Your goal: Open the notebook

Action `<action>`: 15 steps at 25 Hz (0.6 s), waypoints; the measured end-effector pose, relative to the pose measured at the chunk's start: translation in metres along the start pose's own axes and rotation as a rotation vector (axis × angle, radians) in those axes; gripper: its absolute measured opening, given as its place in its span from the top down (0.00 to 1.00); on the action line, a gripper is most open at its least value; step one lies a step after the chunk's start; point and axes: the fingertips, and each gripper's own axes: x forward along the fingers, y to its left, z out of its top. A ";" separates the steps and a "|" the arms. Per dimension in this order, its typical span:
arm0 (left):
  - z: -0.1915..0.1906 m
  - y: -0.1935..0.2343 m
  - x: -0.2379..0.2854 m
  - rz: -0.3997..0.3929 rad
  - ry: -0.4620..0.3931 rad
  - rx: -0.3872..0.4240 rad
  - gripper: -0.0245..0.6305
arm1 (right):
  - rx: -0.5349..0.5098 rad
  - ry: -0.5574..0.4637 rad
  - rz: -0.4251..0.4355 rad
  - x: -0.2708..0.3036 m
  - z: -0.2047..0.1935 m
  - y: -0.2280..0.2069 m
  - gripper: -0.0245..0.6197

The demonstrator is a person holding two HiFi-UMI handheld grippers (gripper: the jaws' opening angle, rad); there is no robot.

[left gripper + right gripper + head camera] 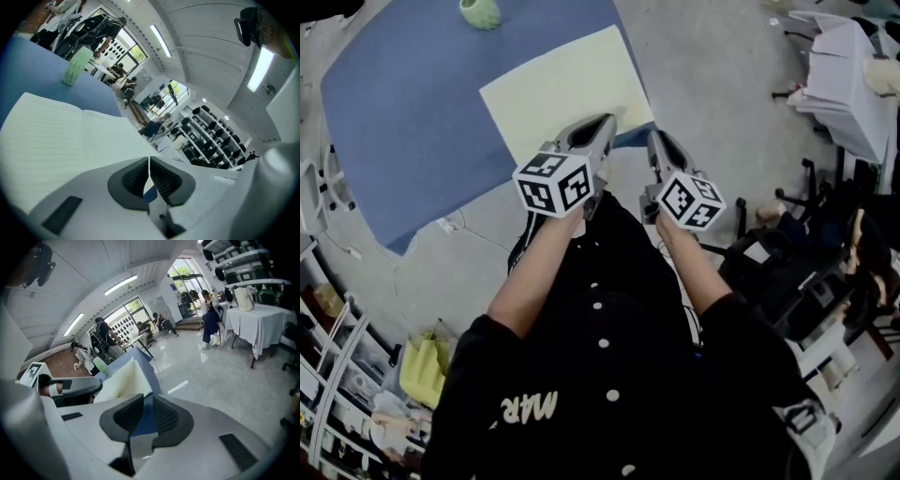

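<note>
The notebook (pixel 567 89) lies open on the blue table (pixel 403 122), showing two cream lined pages (pixel 70 136). A strip of its blue cover (pixel 630 137) shows at the near right corner. My left gripper (pixel 605 122) is over the notebook's near edge, its jaws shut tip to tip with nothing between them (pixel 149 159). My right gripper (pixel 657 141) hovers just off the notebook's near right corner. Its jaws (pixel 147 399) stand a little apart, and between them only blue surface shows. The raised pale page (pixel 124 378) and the left gripper (pixel 70 390) appear to its left.
A pale green cup (pixel 480 11) stands at the table's far edge, beyond the notebook. To the right on the grey floor are a white-clothed table (pixel 844 66) and dark chairs (pixel 806 281). A cluttered shelf (pixel 328 375) sits at the lower left.
</note>
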 end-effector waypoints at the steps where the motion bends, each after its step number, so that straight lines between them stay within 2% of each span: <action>1: -0.002 -0.005 0.007 -0.013 0.002 0.004 0.95 | -0.004 -0.020 -0.025 -0.006 0.002 -0.009 0.86; 4: -0.012 -0.016 0.022 -0.026 0.018 0.016 0.95 | -0.028 -0.077 -0.054 -0.019 0.013 -0.025 0.87; 7: -0.013 -0.018 0.025 -0.018 0.010 0.042 0.95 | -0.085 -0.122 -0.010 -0.023 0.028 -0.019 0.89; 10: 0.006 -0.026 0.010 -0.018 -0.068 0.095 0.96 | -0.163 -0.189 0.063 -0.027 0.050 0.004 0.96; 15: 0.062 -0.051 -0.043 0.011 -0.221 0.271 0.96 | -0.298 -0.291 0.197 -0.039 0.098 0.068 0.96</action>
